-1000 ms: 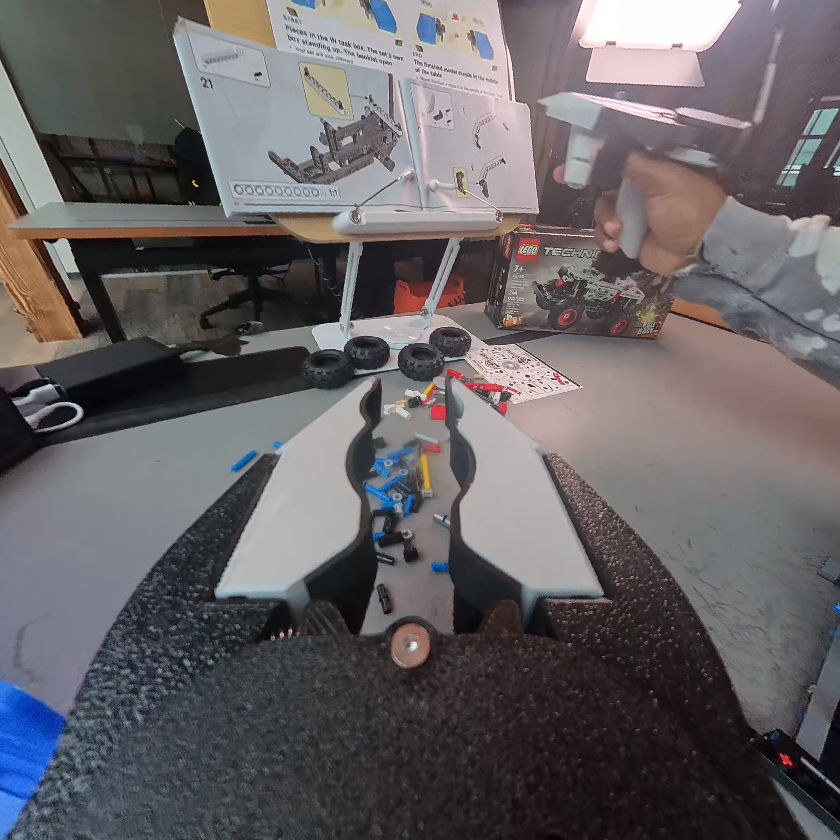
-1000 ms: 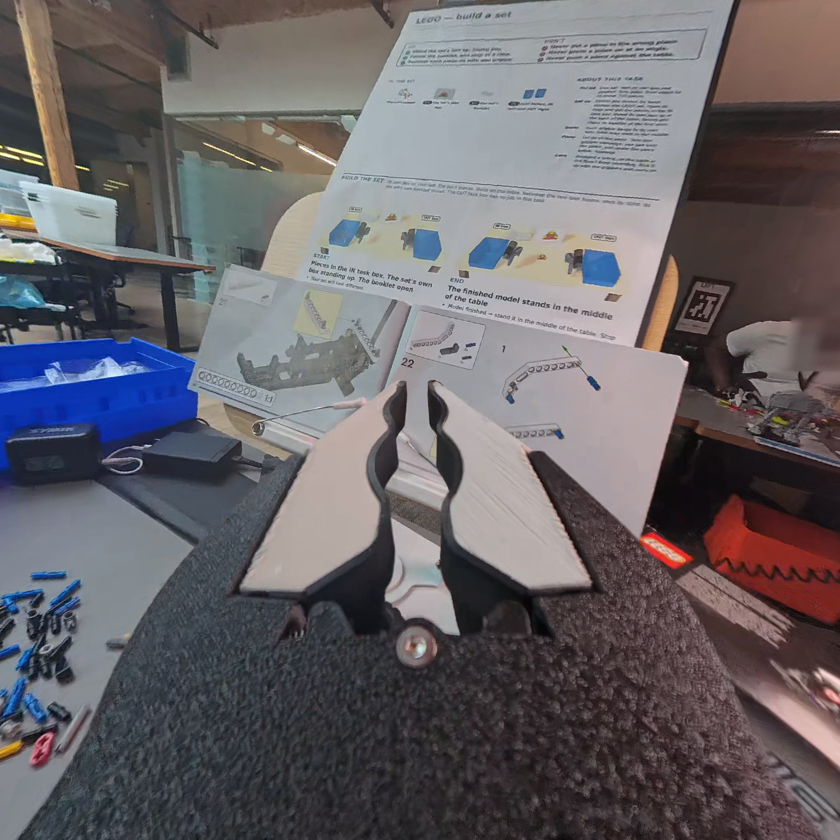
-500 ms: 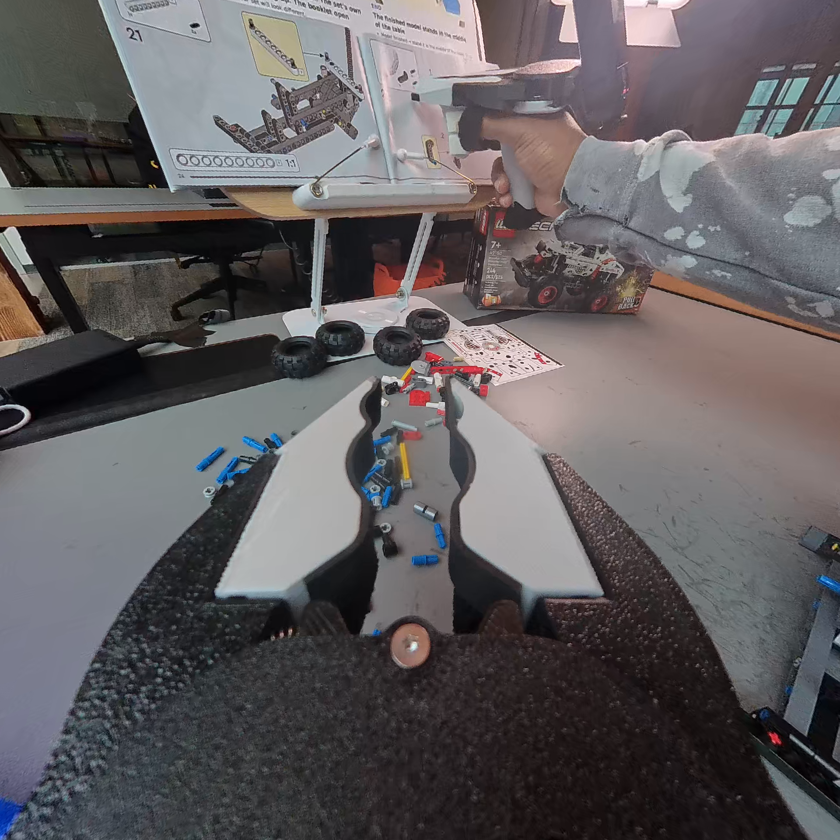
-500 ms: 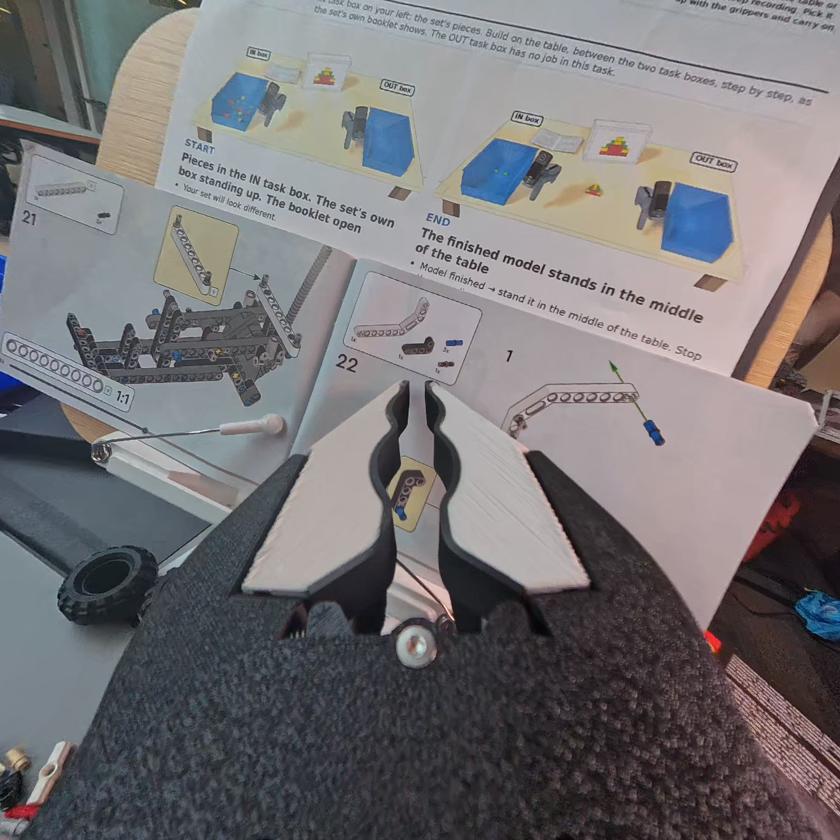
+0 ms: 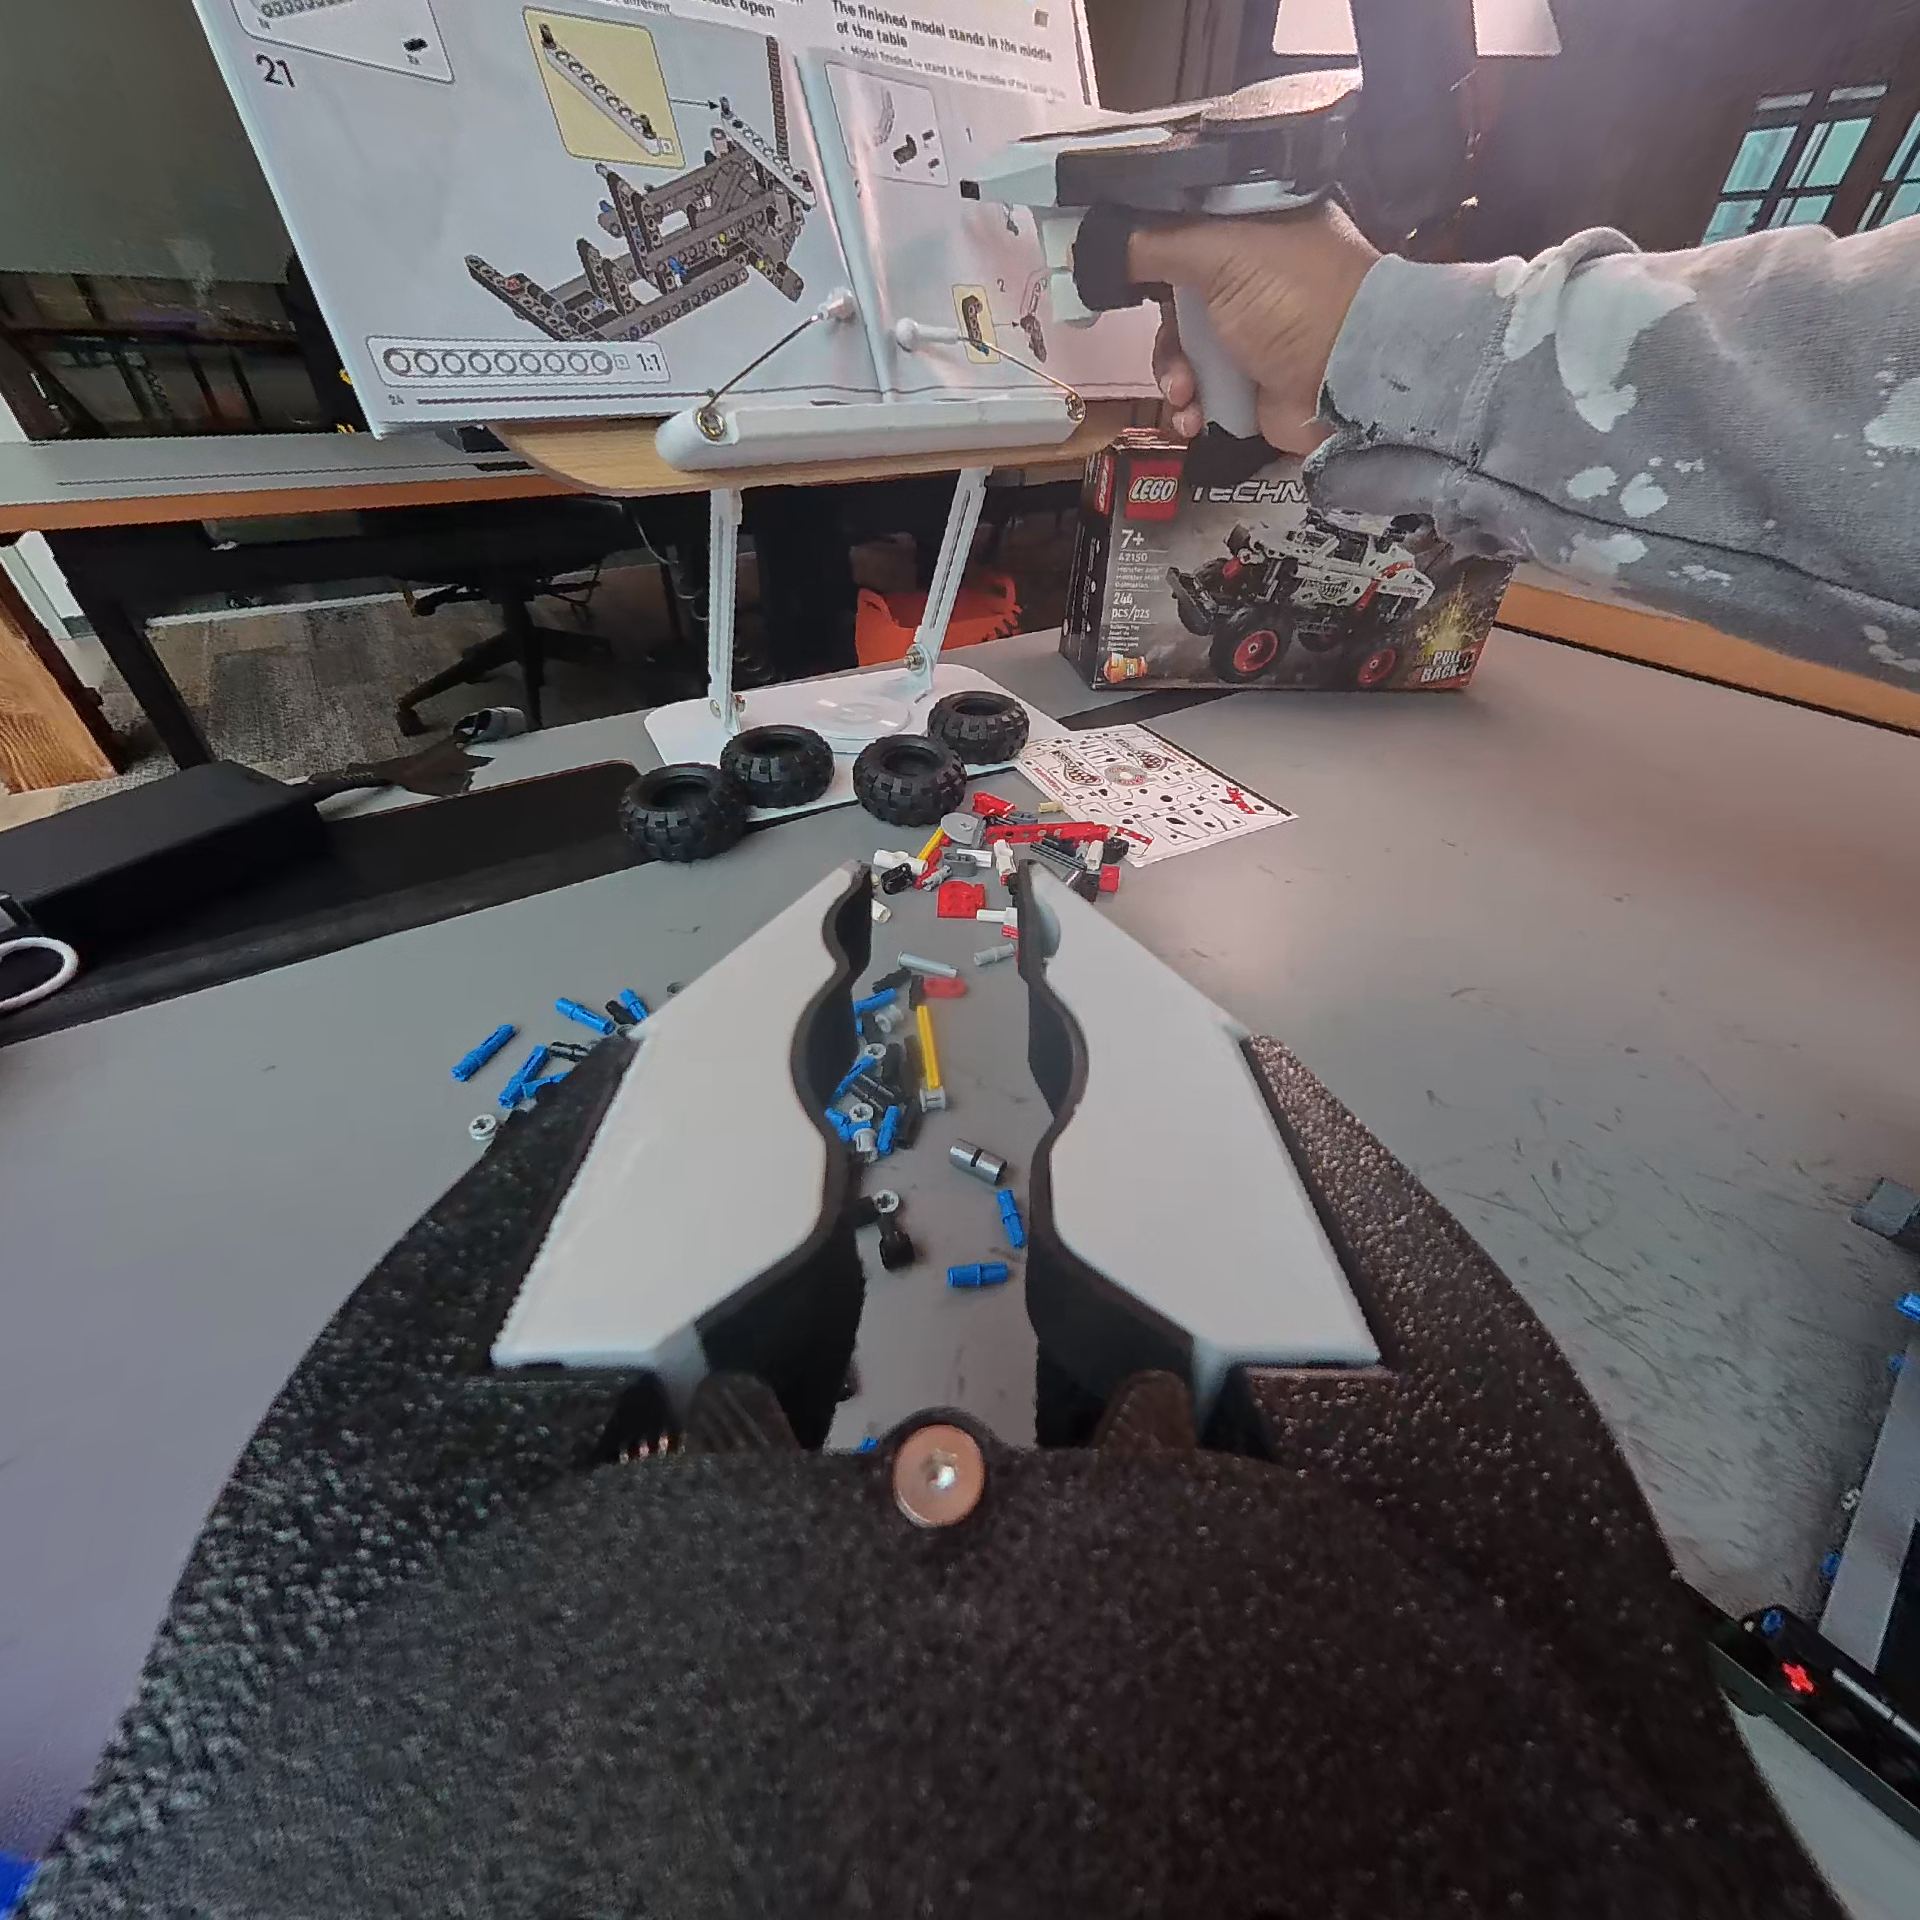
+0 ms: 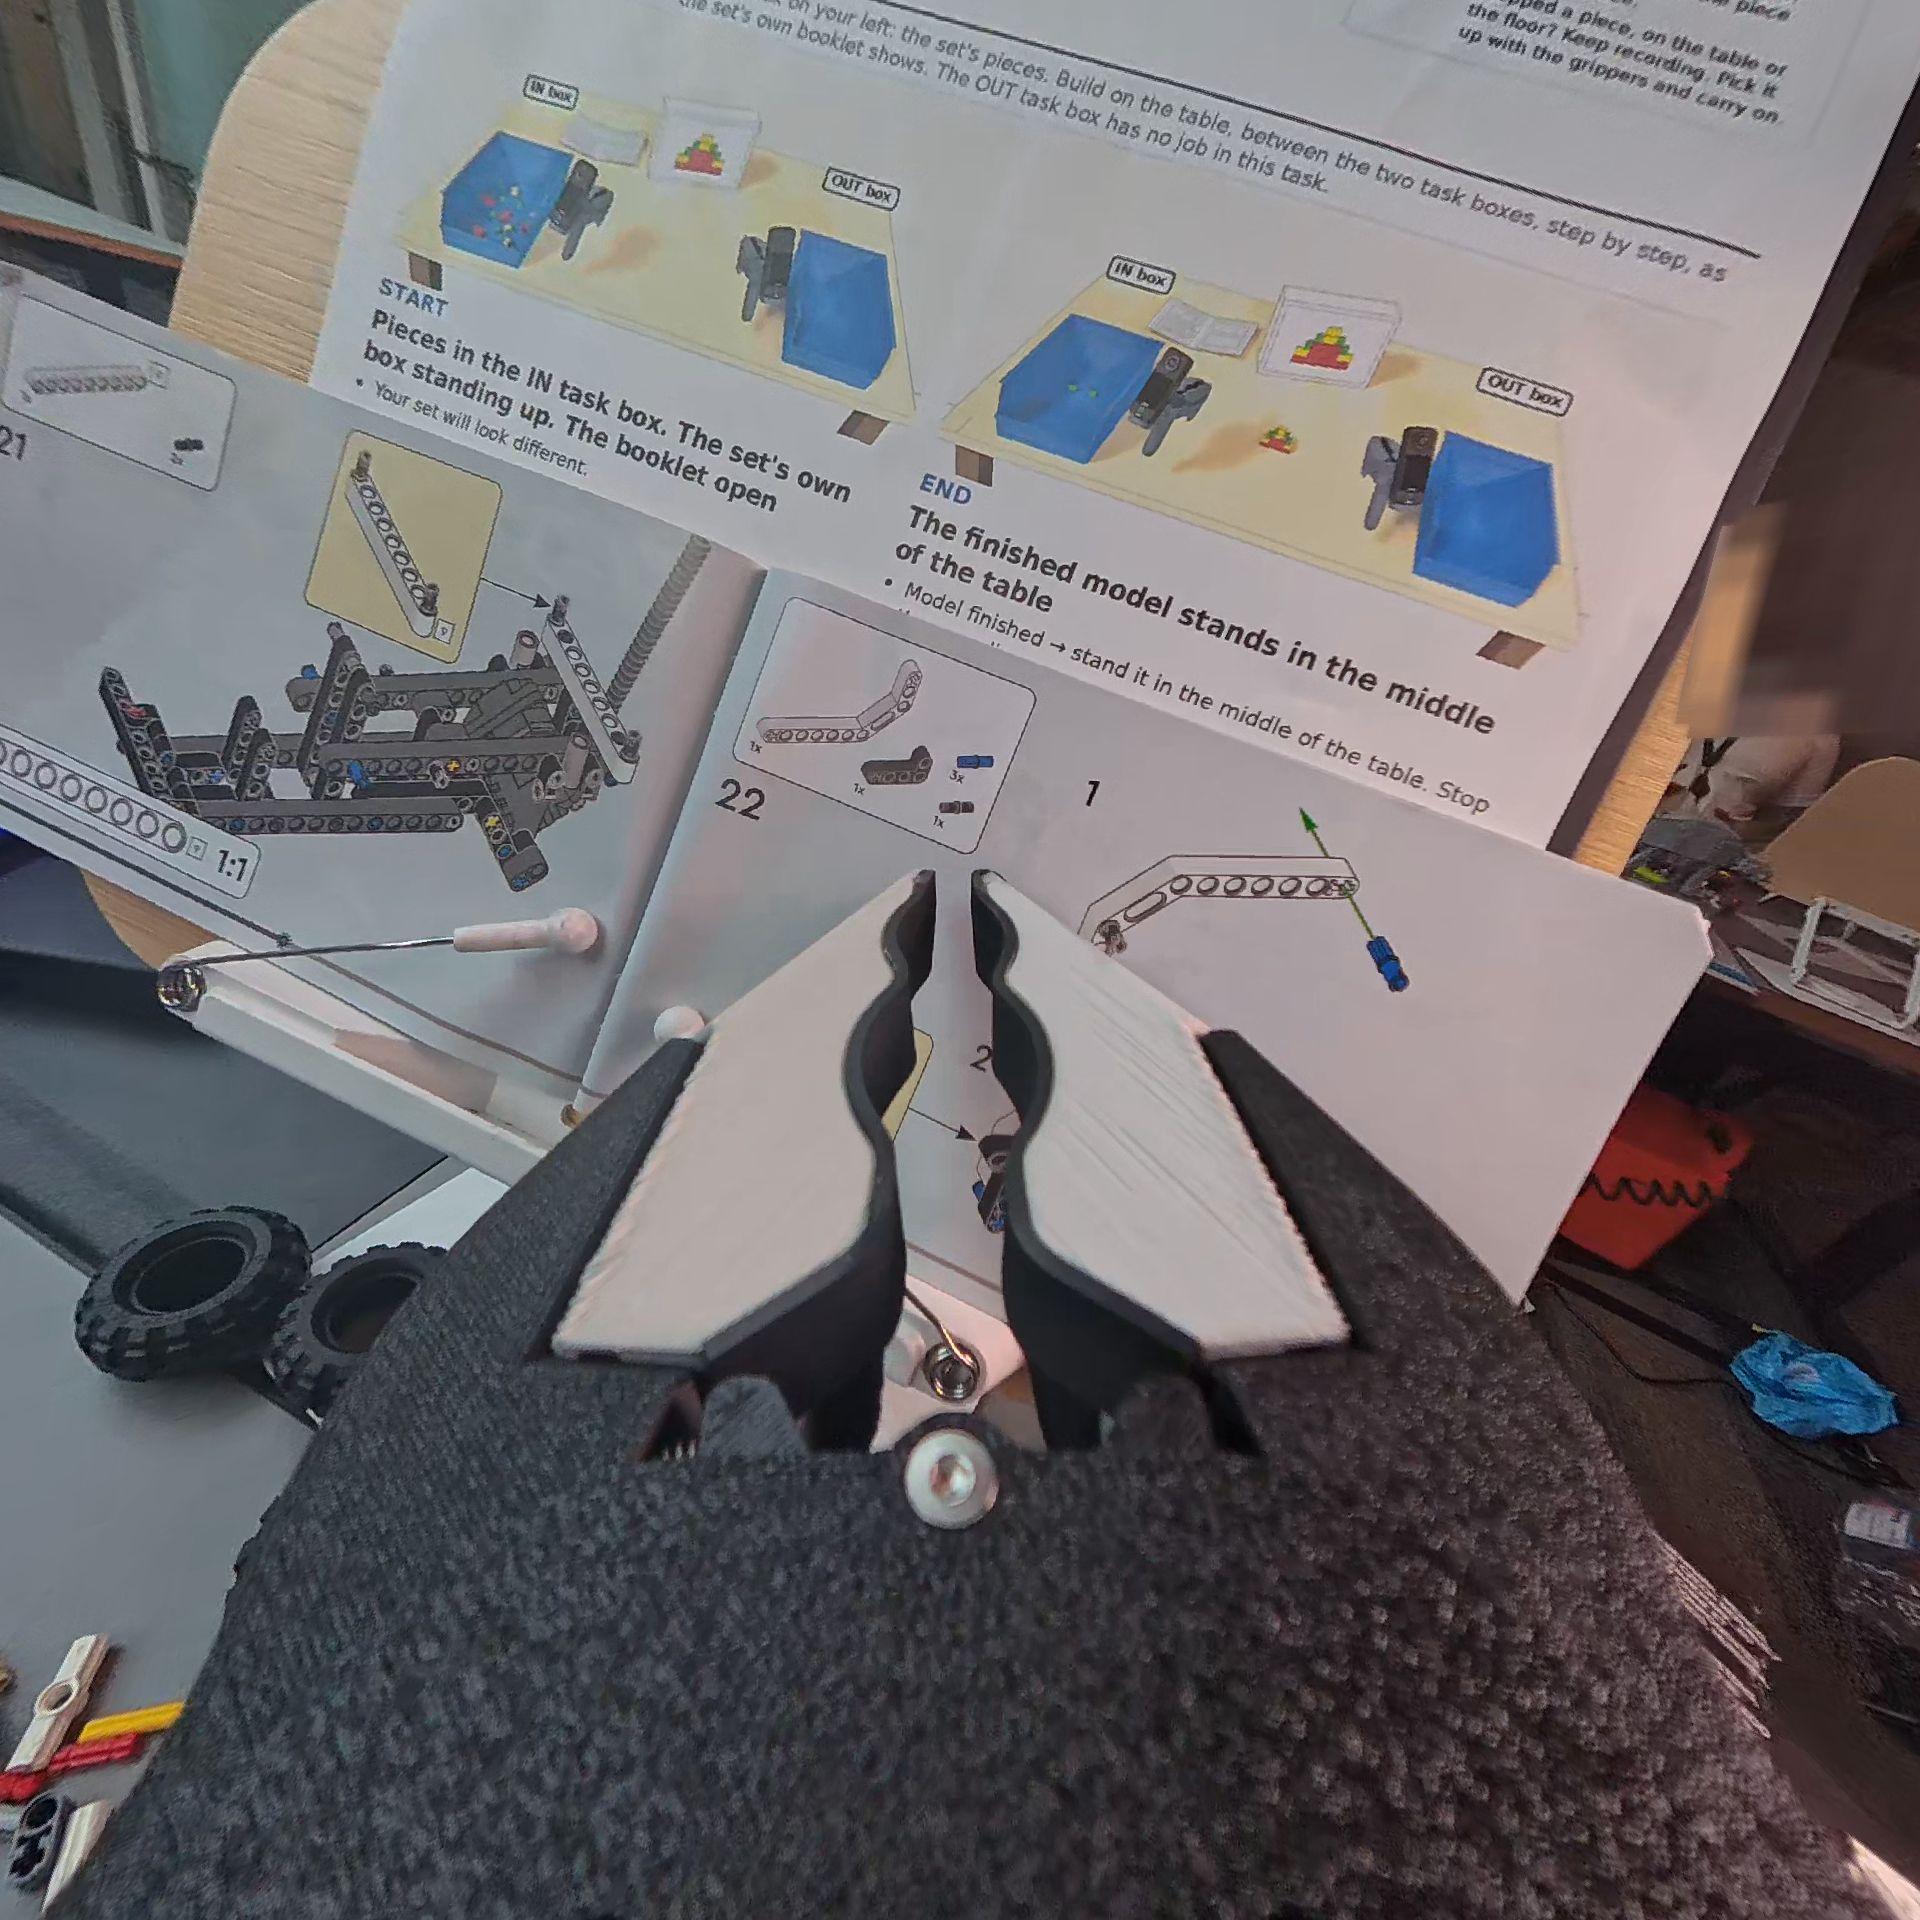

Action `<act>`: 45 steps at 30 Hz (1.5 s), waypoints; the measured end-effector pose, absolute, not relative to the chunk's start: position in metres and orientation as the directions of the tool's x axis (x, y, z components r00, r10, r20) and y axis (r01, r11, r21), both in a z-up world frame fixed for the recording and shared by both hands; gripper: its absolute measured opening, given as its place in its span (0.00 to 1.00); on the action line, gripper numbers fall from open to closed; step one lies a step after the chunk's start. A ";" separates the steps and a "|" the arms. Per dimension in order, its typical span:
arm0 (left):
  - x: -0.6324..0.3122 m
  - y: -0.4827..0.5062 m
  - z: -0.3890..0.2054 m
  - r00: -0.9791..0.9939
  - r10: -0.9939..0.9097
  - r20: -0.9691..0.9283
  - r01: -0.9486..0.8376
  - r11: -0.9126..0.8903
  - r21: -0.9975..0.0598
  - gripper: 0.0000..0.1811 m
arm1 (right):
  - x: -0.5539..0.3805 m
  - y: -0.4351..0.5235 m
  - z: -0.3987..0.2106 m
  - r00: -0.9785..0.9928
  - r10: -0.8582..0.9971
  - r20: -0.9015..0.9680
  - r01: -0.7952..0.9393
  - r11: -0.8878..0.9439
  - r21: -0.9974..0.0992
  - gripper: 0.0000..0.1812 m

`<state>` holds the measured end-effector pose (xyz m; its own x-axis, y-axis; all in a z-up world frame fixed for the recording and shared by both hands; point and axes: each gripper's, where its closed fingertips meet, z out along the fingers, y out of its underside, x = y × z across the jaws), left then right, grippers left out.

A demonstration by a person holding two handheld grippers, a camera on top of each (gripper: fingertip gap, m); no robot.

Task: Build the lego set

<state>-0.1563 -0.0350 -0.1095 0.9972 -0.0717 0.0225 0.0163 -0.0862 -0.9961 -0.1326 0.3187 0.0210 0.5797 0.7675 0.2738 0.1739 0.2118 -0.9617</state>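
My left gripper [image 5: 940, 883] is open and empty, hovering low over a scatter of small blue, black and yellow pins [image 5: 883, 1081] on the grey table [image 5: 1558, 987]. Red, white and grey pieces [image 5: 997, 852] lie just beyond its tips. Several black tyres [image 5: 779, 764] sit by the stand's foot and also show in the right wrist view [image 6: 192, 1288]. My right gripper [image 6: 953, 883] is held up close to the open instruction booklet [image 6: 416, 727], jaws nearly closed with only a narrow slit, holding nothing. It also shows in the left wrist view [image 5: 971, 189], pointing at the booklet's right page [image 5: 935, 208].
The booklet rests on a white stand [image 5: 862, 436]. A task poster [image 6: 1039, 312] stands behind it. The set's box [image 5: 1288, 582] and a sticker sheet [image 5: 1153, 790] lie at the back right. A black mat [image 5: 312, 862] is at the left. Grey parts [image 5: 1870, 1558] sit at the right edge. The tips of one gripper are about 40 cm away from the tips of the other.
My right gripper has moved in close to the booklet's right page, its jaws unchanged. My left gripper has edged forward over the loose pieces and stayed open.
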 end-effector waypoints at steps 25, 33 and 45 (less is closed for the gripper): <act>-0.179 -0.044 -0.093 1.000 0.024 0.004 0.004 -0.034 -0.999 0.15 | -0.064 0.184 0.039 0.388 0.912 0.133 -0.034 0.159 -0.987 0.04; -0.180 -0.061 -0.056 0.997 0.001 -0.074 -0.074 -0.030 -0.997 0.15 | 0.053 0.076 -0.046 0.296 0.955 0.033 0.028 0.026 -0.999 0.04; -0.319 -0.197 -0.162 0.994 -0.084 -0.076 -0.105 -0.931 -0.349 0.18 | 0.116 0.080 -0.081 0.352 0.936 0.010 0.001 0.011 -1.000 0.03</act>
